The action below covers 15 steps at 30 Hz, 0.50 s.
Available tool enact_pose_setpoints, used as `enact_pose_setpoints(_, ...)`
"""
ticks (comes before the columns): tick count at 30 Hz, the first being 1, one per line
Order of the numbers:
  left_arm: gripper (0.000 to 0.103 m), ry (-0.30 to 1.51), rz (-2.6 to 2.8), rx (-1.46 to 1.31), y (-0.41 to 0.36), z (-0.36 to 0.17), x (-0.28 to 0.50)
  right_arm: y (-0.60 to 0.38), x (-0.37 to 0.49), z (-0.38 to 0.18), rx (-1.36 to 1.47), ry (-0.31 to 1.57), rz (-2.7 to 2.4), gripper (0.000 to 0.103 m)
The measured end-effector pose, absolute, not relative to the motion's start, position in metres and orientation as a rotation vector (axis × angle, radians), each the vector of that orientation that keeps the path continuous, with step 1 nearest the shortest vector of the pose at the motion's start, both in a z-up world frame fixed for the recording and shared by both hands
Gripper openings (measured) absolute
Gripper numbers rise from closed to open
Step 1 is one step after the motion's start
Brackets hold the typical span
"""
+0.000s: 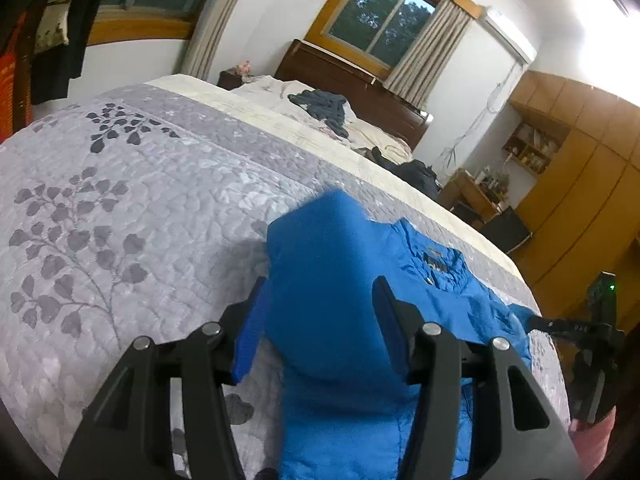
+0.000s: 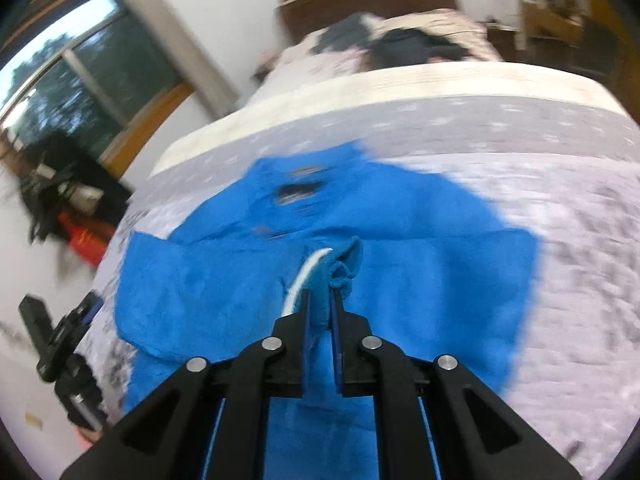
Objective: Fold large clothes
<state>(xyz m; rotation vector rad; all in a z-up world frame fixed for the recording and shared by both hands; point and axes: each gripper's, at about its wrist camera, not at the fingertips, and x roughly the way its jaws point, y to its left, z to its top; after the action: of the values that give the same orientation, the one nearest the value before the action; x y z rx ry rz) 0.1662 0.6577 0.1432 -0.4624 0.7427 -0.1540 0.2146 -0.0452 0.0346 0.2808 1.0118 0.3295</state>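
Note:
A bright blue garment point(image 1: 440, 280) lies spread on the bed's grey leaf-patterned quilt point(image 1: 120, 200). In the left wrist view a folded blue part point(image 1: 328, 280) rises between my left gripper's point(image 1: 320, 320) wide-apart fingers; that gripper is open. In the right wrist view, which is blurred, my right gripper point(image 2: 320, 300) is shut on a bunched bit of the blue garment point(image 2: 420, 260) with a white edge point(image 2: 308, 268), held just above the rest of the cloth. The right gripper point(image 1: 592, 332) also shows at the bed's right edge, and the left gripper point(image 2: 68, 340) at the left.
Dark clothes point(image 1: 324, 108) lie heaped at the head of the bed near a brown headboard point(image 1: 360, 84). A wooden wardrobe point(image 1: 580, 184) and a small desk point(image 1: 476, 196) stand to the right. More dark clothes point(image 2: 60, 184) hang by the window.

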Motion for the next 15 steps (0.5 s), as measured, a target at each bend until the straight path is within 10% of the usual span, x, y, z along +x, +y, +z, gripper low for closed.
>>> enact_pose_setpoints(15, 0.054, 0.877, -0.233, -0.248, 0.577, 0.143, 0.200, -0.100, 0.207, -0.004, 0.228, 1.052, 0.159, 0.021)
